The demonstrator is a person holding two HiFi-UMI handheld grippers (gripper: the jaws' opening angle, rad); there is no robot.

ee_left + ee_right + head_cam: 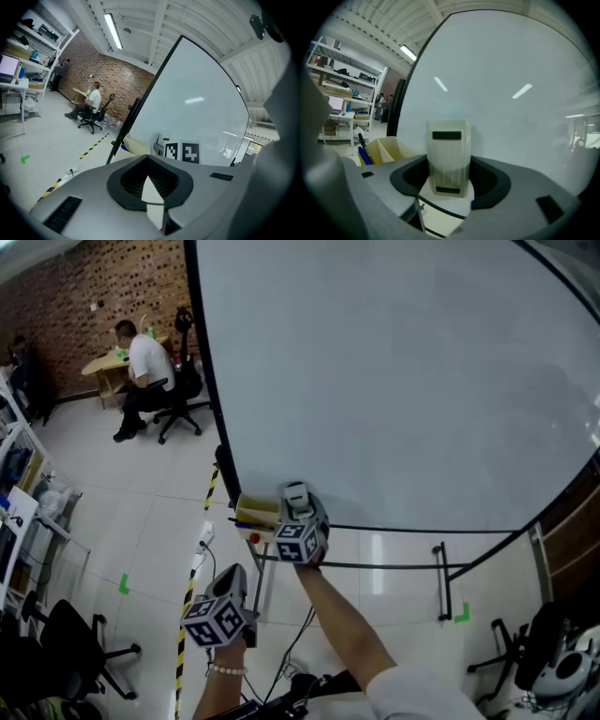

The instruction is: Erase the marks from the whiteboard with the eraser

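The eraser [447,159], a cream block with two dark rectangular patches on its face, stands upright between the jaws of the right tongs [447,182], which are clenched on its lower part. In the head view the eraser [297,495] sits at about 6 o'clock, against the lower left corner of the whiteboard [394,381], just above the board's dark bottom edge. The board fills the frame from 12 to 4 o'clock; its surface reads as plain pale grey-white, with streaks of reflected ceiling light in the right gripper view.

Touching the right tongs [302,517] at their 9 o'clock is a cream open box [258,512] hung at the board's corner; the right gripper view shows it divided into compartments, with blue markers [363,152] in the left one.

The left tongs [230,589] hang lower, at about 7 o'clock, apart from the board. In the left gripper view their jaws [149,176] are closed together, with nothing between them.

Below the board runs its dark metal stand [441,577]. A yellow-and-black striped tape [187,606] lies on the tiled floor at 7 o'clock, with a green tape mark [123,584] to its left. At 10 to 11 o'clock a person [145,362] sits on a black office chair [183,395] at a small counter before a brick wall [84,296].
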